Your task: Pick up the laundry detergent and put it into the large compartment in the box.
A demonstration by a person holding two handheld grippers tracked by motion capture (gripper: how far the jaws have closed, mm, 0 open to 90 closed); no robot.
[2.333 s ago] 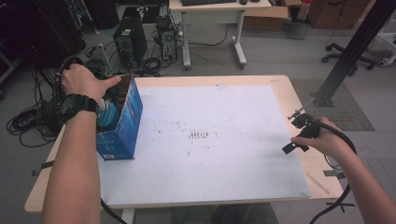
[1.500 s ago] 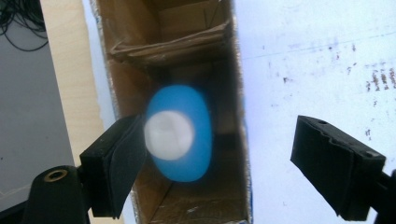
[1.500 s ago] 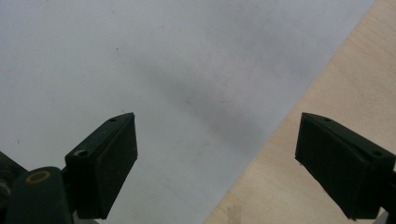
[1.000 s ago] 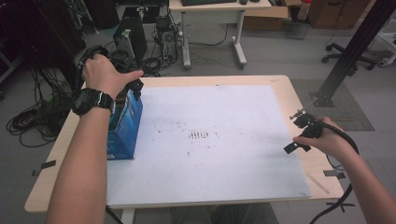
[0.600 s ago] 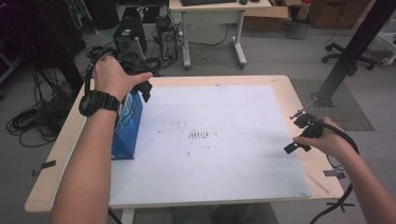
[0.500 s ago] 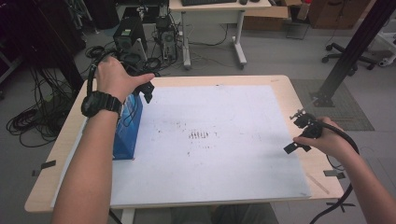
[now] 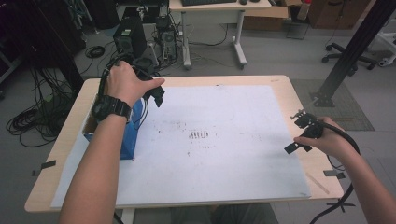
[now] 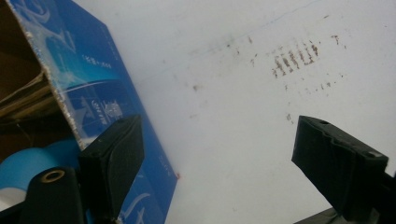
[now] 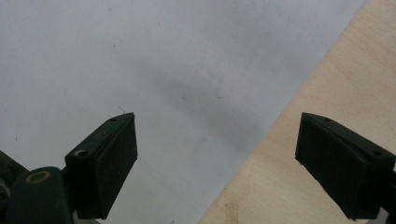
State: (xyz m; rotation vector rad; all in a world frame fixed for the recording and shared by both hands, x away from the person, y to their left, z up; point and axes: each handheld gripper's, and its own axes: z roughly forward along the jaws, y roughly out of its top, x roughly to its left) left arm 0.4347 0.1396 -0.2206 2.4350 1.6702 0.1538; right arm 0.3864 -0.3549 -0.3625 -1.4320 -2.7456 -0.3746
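An open blue cardboard box (image 7: 129,136) stands at the table's left side. In the left gripper view its blue wall (image 8: 93,88) fills the left, with a blue roll (image 8: 28,163) inside. My left gripper (image 7: 157,96) hovers just past the box's far right corner, over the white sheet (image 7: 233,168). Its jaws stand open around bare sheet (image 8: 219,158), with the left jaw close to the box wall. My right gripper (image 7: 294,132) rests open at the table's right edge, nothing between its jaws (image 9: 229,163), straddling the sheet (image 9: 140,56) and the wooden tabletop (image 9: 336,88).
Brown smudges (image 7: 201,135) mark the sheet's middle, also seen from the left gripper (image 8: 299,58). Beyond the table stand computer towers (image 7: 130,39), a desk (image 7: 215,9) and floor cables (image 7: 32,121). A black post (image 7: 350,46) rises at the right.
My left hand has lifted off the box top and moved right and toward the far side, ending beside the box over the sheet. The right hand has stayed put.
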